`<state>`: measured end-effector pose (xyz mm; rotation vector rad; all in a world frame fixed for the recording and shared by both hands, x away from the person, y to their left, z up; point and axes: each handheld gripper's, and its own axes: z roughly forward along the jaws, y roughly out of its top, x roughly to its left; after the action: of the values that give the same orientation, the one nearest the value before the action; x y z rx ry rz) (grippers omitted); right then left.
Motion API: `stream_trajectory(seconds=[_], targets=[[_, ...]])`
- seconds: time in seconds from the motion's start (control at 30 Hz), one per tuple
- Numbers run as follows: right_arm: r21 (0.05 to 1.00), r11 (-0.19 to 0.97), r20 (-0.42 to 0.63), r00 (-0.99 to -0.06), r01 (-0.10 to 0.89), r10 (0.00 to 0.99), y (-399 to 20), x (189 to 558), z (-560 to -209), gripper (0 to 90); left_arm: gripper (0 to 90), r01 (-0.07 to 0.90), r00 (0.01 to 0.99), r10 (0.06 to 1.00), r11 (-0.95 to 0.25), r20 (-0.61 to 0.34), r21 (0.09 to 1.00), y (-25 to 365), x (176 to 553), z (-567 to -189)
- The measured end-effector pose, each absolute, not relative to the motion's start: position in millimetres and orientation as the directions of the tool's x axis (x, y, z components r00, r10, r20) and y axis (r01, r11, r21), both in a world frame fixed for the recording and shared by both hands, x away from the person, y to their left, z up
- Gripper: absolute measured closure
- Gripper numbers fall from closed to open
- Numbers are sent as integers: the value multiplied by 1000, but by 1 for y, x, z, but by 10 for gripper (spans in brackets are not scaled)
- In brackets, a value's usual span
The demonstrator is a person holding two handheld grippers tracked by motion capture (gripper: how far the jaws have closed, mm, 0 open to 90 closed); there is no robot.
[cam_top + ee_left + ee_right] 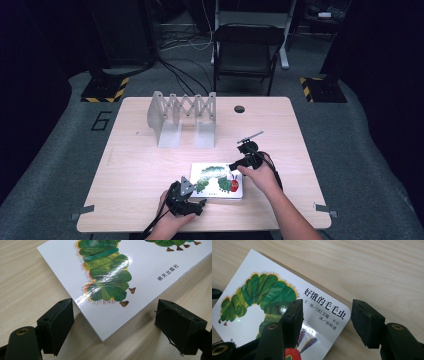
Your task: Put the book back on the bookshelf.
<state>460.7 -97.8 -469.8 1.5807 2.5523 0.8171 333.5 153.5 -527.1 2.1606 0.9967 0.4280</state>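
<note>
Both grippers open at a picture book lying flat on the table

The book point(218, 180) lies near the table's point(150, 165) front edge, well short of the rack point(182, 117). The left gripper point(112, 322) stands open astride the near corner, pads clear of it. The right gripper point(325, 318) is open over the title corner, one jaw above the cover, one beyond the edge. To lift cleanly, I judge each should slide a jaw under its corner before closing.

I noted a light wooden table point(140, 165) with a round black hole point(239, 109). On it lay a white caterpillar picture book point(218, 181) and, well apart, a grey folding metal rack point(183, 119).
</note>
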Motion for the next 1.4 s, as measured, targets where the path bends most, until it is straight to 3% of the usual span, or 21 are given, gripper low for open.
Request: stream_trajectory(seconds=[1.4], targets=[[417, 326, 287, -463, 849, 839, -103, 464, -483, 450, 175, 524, 615, 789, -414, 6, 745, 152, 330, -530]])
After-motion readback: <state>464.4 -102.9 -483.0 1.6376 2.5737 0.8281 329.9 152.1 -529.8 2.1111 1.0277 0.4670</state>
